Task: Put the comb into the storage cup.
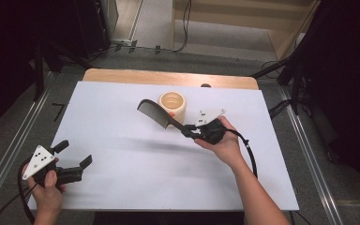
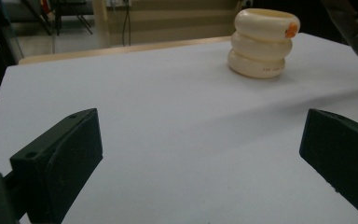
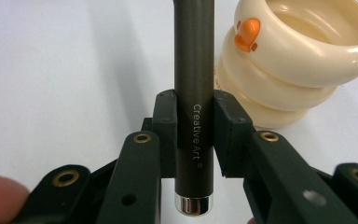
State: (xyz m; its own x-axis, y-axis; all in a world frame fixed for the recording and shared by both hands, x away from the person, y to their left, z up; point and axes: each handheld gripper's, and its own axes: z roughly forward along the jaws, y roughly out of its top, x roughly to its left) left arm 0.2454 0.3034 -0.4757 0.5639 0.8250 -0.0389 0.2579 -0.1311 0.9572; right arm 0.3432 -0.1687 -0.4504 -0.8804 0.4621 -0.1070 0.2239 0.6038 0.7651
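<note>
A person's right tool (image 1: 191,130) clamped the handle of a dark fan brush (image 1: 155,114) above the white table (image 1: 122,154), its jaws closed on the shaft just ahead of the silver end cap, as the right gripper view showed. The brush ran as one long line from the tool up and to the left in the high view, handle end at the jaws, flat fanned head leading, and that head hung just beside the near-left rim of a cream ribbed cup (image 1: 172,106) marked with a small orange figure. The cup stood upright toward the far middle of the table, its open mouth facing up, so it lay just beyond and slightly right of the brush head. To drop the brush in, the long axis would likely have to tip from its shallow slant toward upright over the mouth. The left tool (image 1: 73,153) hovered well apart at the near-left corner, jaws spread wide and holding nothing, with the cup far off in its own view; the right hand (image 1: 222,143) was plainly the nearer.
</note>
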